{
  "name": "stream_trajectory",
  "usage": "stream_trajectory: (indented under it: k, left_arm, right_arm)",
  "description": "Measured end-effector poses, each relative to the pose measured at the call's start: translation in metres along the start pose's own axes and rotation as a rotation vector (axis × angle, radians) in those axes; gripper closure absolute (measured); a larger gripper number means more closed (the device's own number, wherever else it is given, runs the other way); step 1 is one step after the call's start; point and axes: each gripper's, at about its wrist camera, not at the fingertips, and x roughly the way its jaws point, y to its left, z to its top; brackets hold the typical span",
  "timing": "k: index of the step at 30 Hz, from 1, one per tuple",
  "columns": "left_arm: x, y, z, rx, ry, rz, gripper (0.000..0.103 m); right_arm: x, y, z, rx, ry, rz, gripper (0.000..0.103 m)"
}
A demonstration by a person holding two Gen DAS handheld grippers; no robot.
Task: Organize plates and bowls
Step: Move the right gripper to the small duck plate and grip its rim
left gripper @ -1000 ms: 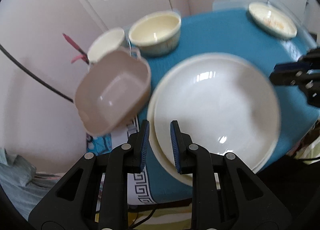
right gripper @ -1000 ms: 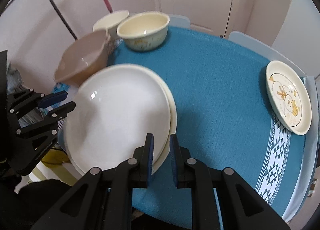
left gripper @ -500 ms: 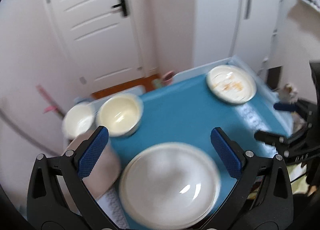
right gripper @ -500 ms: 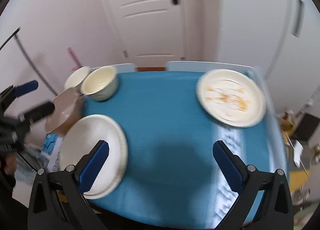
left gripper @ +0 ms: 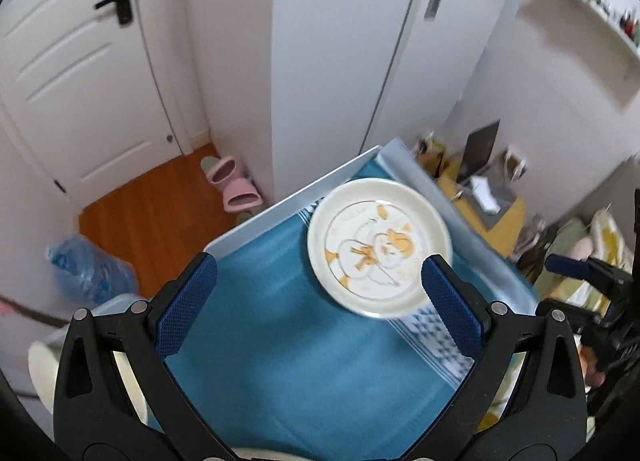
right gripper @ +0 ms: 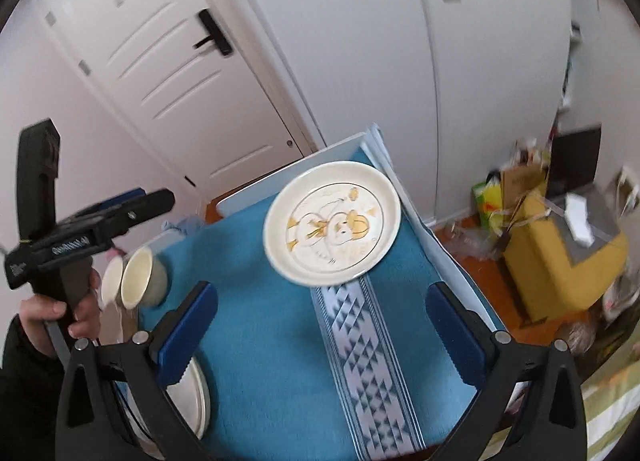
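A: Left gripper point(left gripper: 318, 303) — jaws?
B: Spread wide, nothing between the pads. Blue tablecloth point(left gripper: 280, 361) under the gap.

A: Right gripper point(right gripper: 320, 325)?
B: Same. Jaws fully apart, empty. Patterned white band of the cloth running up through the gap.

A: Task item nearest the jaws?
B: Decorated plate point(left gripper: 379, 247), cream with a yellow-orange cartoon print. In the left wrist view, ahead of the fingertips and toward the right pad, rim just beside that pad's tip; touching or not, cannot tell. In the right wrist view point(right gripper: 332, 223), beyond the fingertips, roughly centred on the gap, clear of both pads.

A: Orientation? Long axis?
B: Round, so no true long axis. Lying flat on the cloth, face up. Seen as an oval only through the lens tilt. Print's figure tilted diagonally in both views. Sitting at the far corner of the table point(left gripper: 288, 205), on the top end of the patterned band.

A: Other crockery?
B: Right wrist view: stacked plates point(right gripper: 192, 393) behind and under the left pad, partly hidden by it. Cream bowl point(right gripper: 138, 279) outside the left pad, farther off, opening facing the camera through distortion; a second white bowl point(right gripper: 109, 281) touching or just beside it, cannot tell which.

A: Anything else in frame?
B: Hand point(right gripper: 60, 317) on the left gripper's handle at the left edge of the right wrist view. Pink slippers point(left gripper: 234, 187) on the floor by the door point(left gripper: 72, 73), well beyond the jaws. Blurred edges throughout.
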Motion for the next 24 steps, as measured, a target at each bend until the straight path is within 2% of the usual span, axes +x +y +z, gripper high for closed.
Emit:
stream_trajectory:
  k: [3,5,7,9,16,20,22,24]
  left_arm:
    - [0.053,0.010,0.012,-0.026,0.077,-0.065,0.002]
    - [0.080,0.016,0.012,-0.046,0.112,-0.082,0.014]
    - [0.114,0.023,0.008,-0.058,0.172,-0.096,0.035]
    - [0.133,0.024,-0.001,-0.065,0.206,-0.124,0.047]
    - [0.161,0.016,-0.007,-0.041,0.250,-0.159,0.068]
    - [0.168,0.016,-0.007,-0.034,0.267,-0.160,0.071]
    - [0.169,0.019,-0.008,-0.042,0.267,-0.165,0.082]
    - [0.169,0.019,-0.005,-0.040,0.265,-0.151,0.088]
  right_arm:
    - [0.033,-0.028,0.010,0.067,0.029,0.018,0.000]
    - [0.055,-0.042,0.011,0.113,0.040,0.039,0.003]
    - [0.076,-0.054,0.010,0.156,0.062,0.057,0.021]
    - [0.094,-0.061,0.006,0.179,0.075,0.070,0.035]
    - [0.114,-0.067,0.004,0.231,0.056,0.063,0.057]
    - [0.120,-0.065,0.008,0.217,0.061,0.055,0.062]
    - [0.124,-0.064,0.009,0.214,0.065,0.056,0.068]
    - [0.125,-0.063,0.008,0.212,0.059,0.048,0.072]
